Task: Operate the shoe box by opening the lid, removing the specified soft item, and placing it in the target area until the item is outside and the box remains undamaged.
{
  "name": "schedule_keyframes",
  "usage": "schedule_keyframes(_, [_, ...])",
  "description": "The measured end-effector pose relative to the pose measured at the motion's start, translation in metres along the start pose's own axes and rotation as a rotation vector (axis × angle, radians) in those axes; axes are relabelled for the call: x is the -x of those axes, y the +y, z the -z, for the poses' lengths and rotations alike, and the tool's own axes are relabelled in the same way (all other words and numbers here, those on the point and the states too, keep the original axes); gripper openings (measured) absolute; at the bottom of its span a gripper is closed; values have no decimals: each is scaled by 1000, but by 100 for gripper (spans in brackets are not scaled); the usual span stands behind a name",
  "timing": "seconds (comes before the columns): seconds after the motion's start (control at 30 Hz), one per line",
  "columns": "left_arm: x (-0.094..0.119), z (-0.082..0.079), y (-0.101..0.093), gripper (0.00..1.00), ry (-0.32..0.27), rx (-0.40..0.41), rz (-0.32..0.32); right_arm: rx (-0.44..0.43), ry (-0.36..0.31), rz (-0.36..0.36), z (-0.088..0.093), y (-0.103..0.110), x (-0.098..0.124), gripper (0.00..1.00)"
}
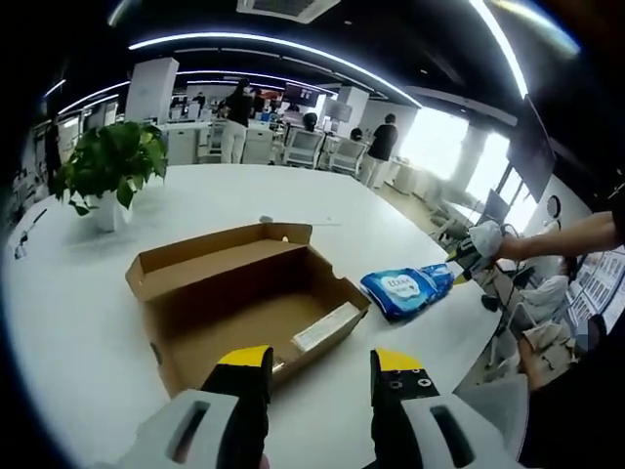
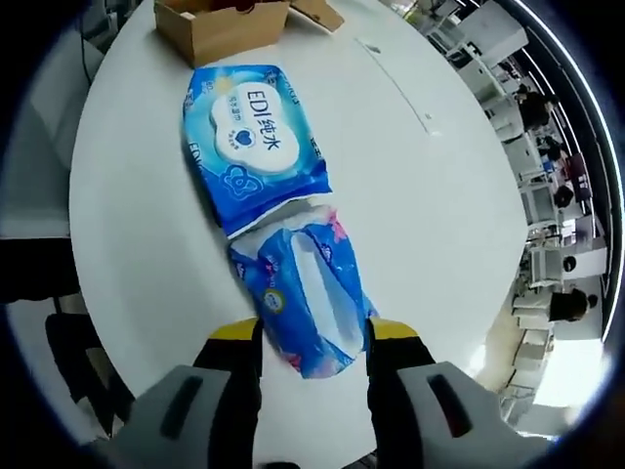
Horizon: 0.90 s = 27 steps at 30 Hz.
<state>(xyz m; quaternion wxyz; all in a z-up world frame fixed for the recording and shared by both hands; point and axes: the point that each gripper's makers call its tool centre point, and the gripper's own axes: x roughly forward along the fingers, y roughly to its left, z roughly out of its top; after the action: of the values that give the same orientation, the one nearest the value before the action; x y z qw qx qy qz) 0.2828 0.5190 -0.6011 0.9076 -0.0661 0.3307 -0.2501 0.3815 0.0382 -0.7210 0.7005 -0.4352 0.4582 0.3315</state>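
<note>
The brown cardboard shoe box (image 1: 244, 303) lies open on the white table (image 1: 88, 322), its lid flap folded back on the far side. A white paper slip lies inside it. My left gripper (image 1: 320, 369) hovers just in front of the box, open, with nothing between its yellow-tipped jaws. To the right of the box lies a blue wet-wipes pack (image 1: 410, 290). My right gripper (image 1: 467, 259) holds that pack's far end. In the right gripper view the wipes pack (image 2: 259, 147) rests on the table, bent, its near end raised between the jaws of my right gripper (image 2: 311, 337), which is shut on it. A corner of the box (image 2: 220, 29) sits beyond.
A potted plant (image 1: 112, 171) stands at the table's far left. The table's rounded edge (image 1: 459, 362) runs close to the pack. Chairs (image 1: 303, 147) and standing people (image 1: 381, 147) are behind the table. A thin line (image 2: 391, 78) crosses the tabletop right of the pack.
</note>
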Motion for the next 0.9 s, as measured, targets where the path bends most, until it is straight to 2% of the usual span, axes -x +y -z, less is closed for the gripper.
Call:
schedule_keyframes(0.27, [0,-1,7,41,-8,0,17,-176,-22,29,6,2,9,39])
schedule_keyframes(0.47, [1,1,12,41,-20,23,26,-270,-62,29,-2,9,11,39])
schedule_keyframes(0.9, [4,3,20,41,-31,34,23,-270,-155,32,-53,19,15,47])
